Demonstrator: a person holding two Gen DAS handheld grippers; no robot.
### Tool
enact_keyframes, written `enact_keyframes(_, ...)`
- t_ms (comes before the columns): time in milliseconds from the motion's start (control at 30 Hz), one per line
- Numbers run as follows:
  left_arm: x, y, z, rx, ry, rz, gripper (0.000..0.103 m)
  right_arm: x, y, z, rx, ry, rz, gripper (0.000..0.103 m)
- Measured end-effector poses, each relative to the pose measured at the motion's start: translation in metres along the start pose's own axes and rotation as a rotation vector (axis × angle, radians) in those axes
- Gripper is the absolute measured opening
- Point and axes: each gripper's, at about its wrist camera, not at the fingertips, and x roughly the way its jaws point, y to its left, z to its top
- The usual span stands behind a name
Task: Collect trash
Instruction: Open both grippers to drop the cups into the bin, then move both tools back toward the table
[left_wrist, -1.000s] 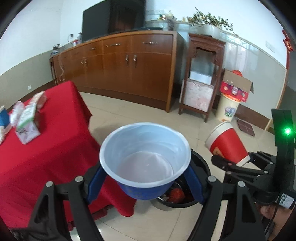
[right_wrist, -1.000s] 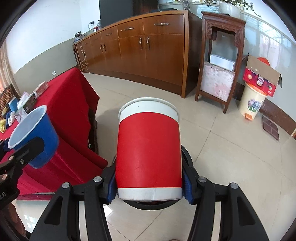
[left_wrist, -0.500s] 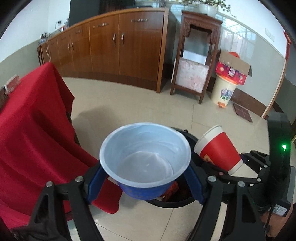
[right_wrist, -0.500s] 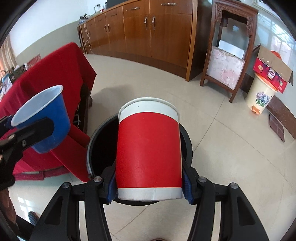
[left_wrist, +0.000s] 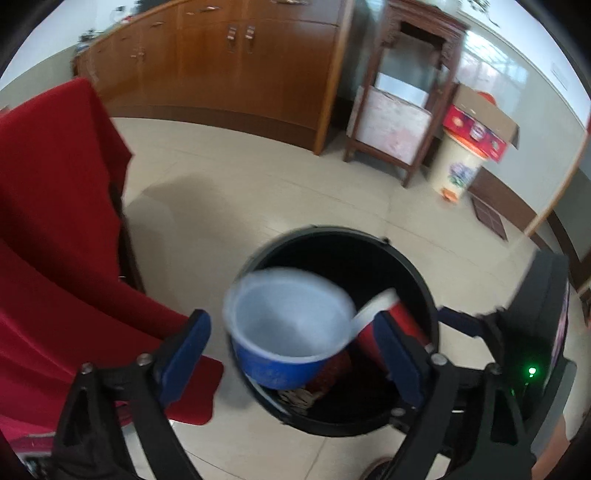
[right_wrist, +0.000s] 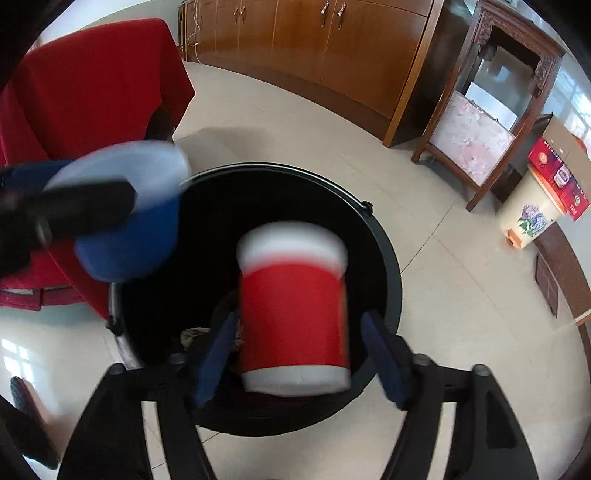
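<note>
A blue bowl (left_wrist: 288, 325) with a white inside hangs blurred between the spread pads of my left gripper (left_wrist: 291, 352). Its jaws are opening, and a gap shows beside the bowl. Below it stands a black round bin (left_wrist: 332, 232) holding some wrappers. In the right wrist view a red paper cup (right_wrist: 291, 306) with white bands is blurred between the pads of my right gripper (right_wrist: 301, 356). Those jaws are opening too, with a gap on the cup's right. The cup is over the bin (right_wrist: 388, 258). The bowl (right_wrist: 129, 221) is at the bin's left rim.
A table under a red cloth (left_wrist: 55, 221) stands close on the bin's left. A long wooden sideboard (left_wrist: 240, 62) runs along the far wall, with a carved wooden stand (left_wrist: 399, 122) and a cream floral pail (left_wrist: 461, 170) under a cardboard box beside it. Tiled floor lies between.
Both grippers have come down over the black bin and their jaws have spread. The blue bowl and the red cup have come loose from the pads and are blurred, dropping toward the bin.
</note>
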Motion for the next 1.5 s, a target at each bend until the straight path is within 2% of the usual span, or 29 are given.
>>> enact_keyframes(267, -0.031, 0.019, -0.004, -0.011, -0.05, 0.077, 0.096, -0.022, -0.004, 0.003, 0.054, -0.013, -0.002, 0.075)
enact_keyframes(500, -0.074, 0.035, -0.017, -0.025, -0.108, 0.129, 0.097, -0.072, 0.0, 0.011, 0.171, -0.058, 0.02, 0.082)
enact_keyframes(667, -0.101, 0.051, -0.022, -0.063, -0.132, 0.157, 0.098, -0.102, 0.017, 0.02, 0.204, -0.101, 0.054, 0.083)
enact_keyframes(1200, -0.18, 0.1, -0.039, -0.17, -0.251, 0.267, 0.098, -0.176, 0.089, 0.048, 0.179, -0.198, 0.174, 0.084)
enact_keyframes(1500, -0.226, 0.144, -0.063, -0.258, -0.3, 0.348, 0.099, -0.211, 0.15, 0.075, 0.079, -0.274, 0.272, 0.084)
